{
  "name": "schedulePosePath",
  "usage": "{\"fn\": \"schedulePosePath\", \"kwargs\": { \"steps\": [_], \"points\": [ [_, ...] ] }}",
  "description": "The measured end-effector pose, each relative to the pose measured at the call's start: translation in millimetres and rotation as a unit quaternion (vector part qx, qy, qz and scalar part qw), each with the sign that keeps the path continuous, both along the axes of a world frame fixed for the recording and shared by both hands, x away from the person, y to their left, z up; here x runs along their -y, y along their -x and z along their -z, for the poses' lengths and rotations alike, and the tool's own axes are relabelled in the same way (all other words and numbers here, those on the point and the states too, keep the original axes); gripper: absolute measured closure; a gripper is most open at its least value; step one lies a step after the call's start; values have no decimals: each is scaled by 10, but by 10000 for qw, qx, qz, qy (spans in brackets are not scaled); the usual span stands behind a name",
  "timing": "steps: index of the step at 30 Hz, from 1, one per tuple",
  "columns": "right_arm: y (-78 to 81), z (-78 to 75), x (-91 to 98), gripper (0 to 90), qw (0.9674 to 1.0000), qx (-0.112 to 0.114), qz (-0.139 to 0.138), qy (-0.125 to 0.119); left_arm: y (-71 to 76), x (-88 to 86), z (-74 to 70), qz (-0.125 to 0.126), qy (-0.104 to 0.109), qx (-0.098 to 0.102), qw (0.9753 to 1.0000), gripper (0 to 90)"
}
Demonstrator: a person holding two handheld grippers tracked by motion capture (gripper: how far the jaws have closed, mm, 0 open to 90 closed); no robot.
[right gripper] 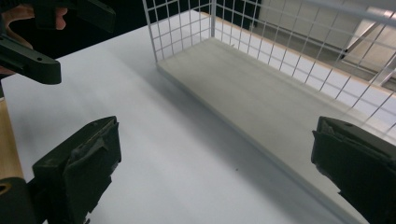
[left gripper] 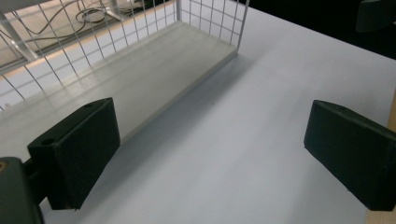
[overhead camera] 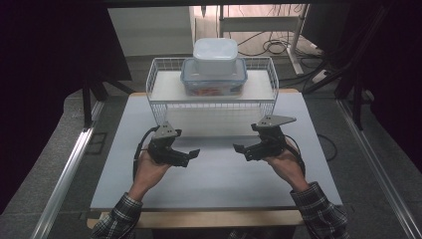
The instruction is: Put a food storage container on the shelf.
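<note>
Plaid sleeves [overhead camera: 122,216] cut off at bottom edge, left gripper [overhead camera: 191,155] and right gripper [overhead camera: 240,149] both wide, empty, mid-frame, stacked tubs [overhead camera: 214,69] on rack [overhead camera: 161,89] above, contents blurred, no readable writing.

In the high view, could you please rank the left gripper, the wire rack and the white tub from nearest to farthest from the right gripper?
1. Left gripper: directly across the table, facing the right gripper.
2. Wire rack: just beyond, at the table's far edge.
3. White tub: farthest, stacked on the clear container atop the rack.

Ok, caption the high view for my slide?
Both open grippers, left gripper and right gripper, hover before wire rack holding stacked containers.
</note>
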State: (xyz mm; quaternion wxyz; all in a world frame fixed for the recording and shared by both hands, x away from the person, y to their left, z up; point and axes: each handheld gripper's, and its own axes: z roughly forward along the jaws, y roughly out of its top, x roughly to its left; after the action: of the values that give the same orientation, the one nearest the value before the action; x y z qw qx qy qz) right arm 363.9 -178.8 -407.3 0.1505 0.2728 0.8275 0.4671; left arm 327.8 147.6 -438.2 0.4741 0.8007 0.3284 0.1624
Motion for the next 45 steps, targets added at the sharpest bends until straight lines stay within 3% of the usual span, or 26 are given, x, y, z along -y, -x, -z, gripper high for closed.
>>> {"fn": "schedulePosePath", "kwargs": {
  "steps": [8, 17, 29, 45],
  "points": [
    [118, 98, 82, 13, 10000, 8, 17, 65, 97, -35, 202, -74, -58, -114, 9999, 30],
    [221, 200, 208, 13, 9999, -26, 72, 71, 247, -85, 330, -164, -125, -90, 9997, 23],
    [304, 393, 398, 13, 9995, -172, 268, 29, 422, -270, 530, -378, -112, -212, 9990, 15],
    [384, 643, 673, 0, 9970, -330, 688, 117, 546, -455, 757, -642, -458, -362, 9962, 8]
  ]
}}
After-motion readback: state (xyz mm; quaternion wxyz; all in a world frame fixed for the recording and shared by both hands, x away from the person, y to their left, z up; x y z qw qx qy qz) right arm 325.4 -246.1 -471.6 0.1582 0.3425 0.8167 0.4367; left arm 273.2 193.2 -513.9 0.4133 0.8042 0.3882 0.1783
